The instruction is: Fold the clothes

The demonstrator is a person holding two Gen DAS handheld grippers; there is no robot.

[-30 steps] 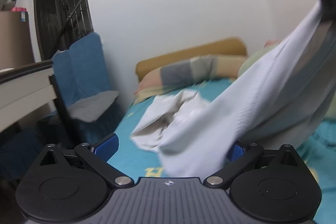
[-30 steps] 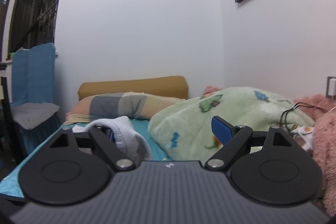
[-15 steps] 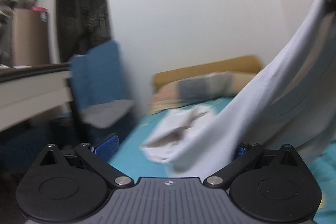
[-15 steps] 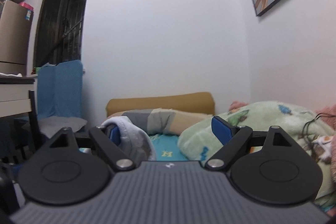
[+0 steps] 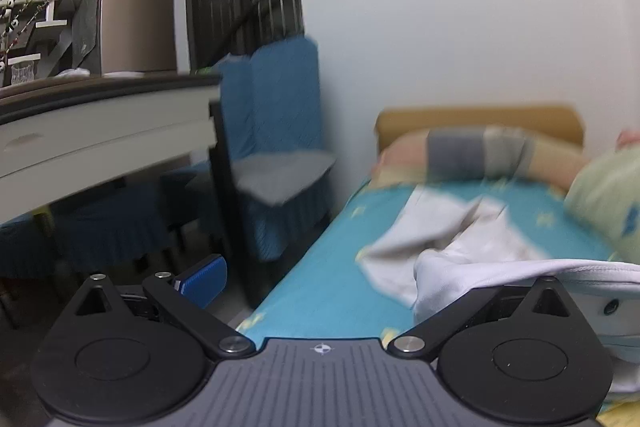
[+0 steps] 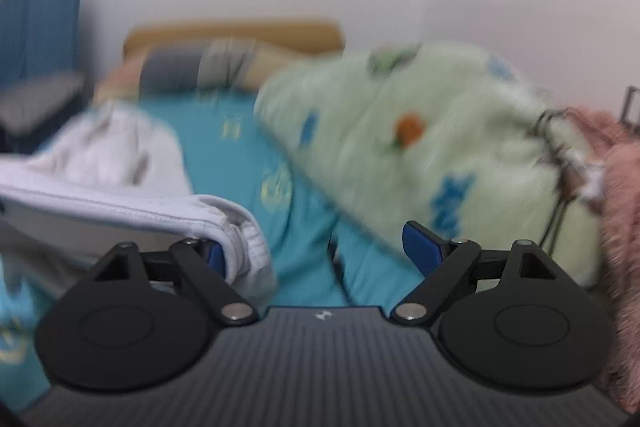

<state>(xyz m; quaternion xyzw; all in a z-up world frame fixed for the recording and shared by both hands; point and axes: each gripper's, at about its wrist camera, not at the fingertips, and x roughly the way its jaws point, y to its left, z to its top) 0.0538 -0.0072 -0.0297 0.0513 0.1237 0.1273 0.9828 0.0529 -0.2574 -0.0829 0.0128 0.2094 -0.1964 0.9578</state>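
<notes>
A white garment (image 5: 520, 269) hangs stretched between two hand-held grippers above a bed (image 5: 332, 291) covered in a turquoise sheet, its hemmed edge running flat from one tool to the other. In the left wrist view, the left hand-held gripper (image 5: 320, 281) has its fingers spread wide, the cloth draped over the right finger while the blue-padded left finger (image 5: 202, 277) stands bare. In the right wrist view, the right hand-held gripper (image 6: 320, 247) is equally wide open, with a bunched, seamed corner of the garment hooked over its left finger and its right finger (image 6: 420, 241) carrying nothing. Neither tool appears to pinch the fabric between its two fingers; whether the cloth is caught fast on the single finger cannot be told. Further up the mattress a second pale garment (image 5: 448, 227) lies crumpled and unfolded, near a striped pillow (image 5: 480, 153) and a tan headboard (image 5: 480, 117). A light green blanket (image 6: 420, 131) with printed figures is heaped along the right side of the bed, with a pink fuzzy throw (image 6: 616, 187) beyond it. A blue-covered chair (image 5: 280, 131) stands beside the bed, next to a desk (image 5: 104, 131). Judging from the scene, the folding has barely begun: the held piece is only spread out, no crease is visible, and no finished stack is in sight, while the crumpled piece remains to be handled
</notes>
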